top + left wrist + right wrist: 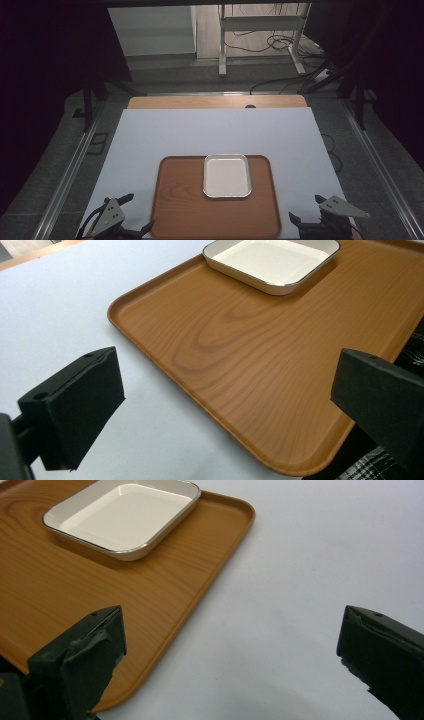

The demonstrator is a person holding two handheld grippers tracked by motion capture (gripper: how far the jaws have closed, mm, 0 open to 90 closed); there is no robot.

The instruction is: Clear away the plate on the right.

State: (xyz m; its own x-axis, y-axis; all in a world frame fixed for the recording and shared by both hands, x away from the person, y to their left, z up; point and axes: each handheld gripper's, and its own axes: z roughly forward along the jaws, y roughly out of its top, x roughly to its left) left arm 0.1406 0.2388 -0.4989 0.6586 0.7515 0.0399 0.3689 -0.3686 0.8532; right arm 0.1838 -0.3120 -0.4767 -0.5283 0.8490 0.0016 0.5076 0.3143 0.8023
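Note:
A brown wooden tray point(215, 215) lies on a white sheet point(215, 132) near the front of the table. A white square dish point(227, 175) with a metal rim stands empty on the tray's far half. My left gripper point(140, 212) is open, just off the tray's front left corner. My right gripper point(305, 207) is open by the front right corner. In the left gripper view the left gripper point(227, 400) spans the tray point(250, 350), with the dish point(272, 260) beyond. In the right gripper view the right gripper point(232, 650) straddles the edge of the tray point(75, 585), the dish point(125, 515) ahead.
The white sheet covers most of a wooden tabletop point(215, 101), whose far edge shows behind it. A metal stand point(260, 40) and cables point(280, 45) sit on the floor beyond. Dark frames flank both sides.

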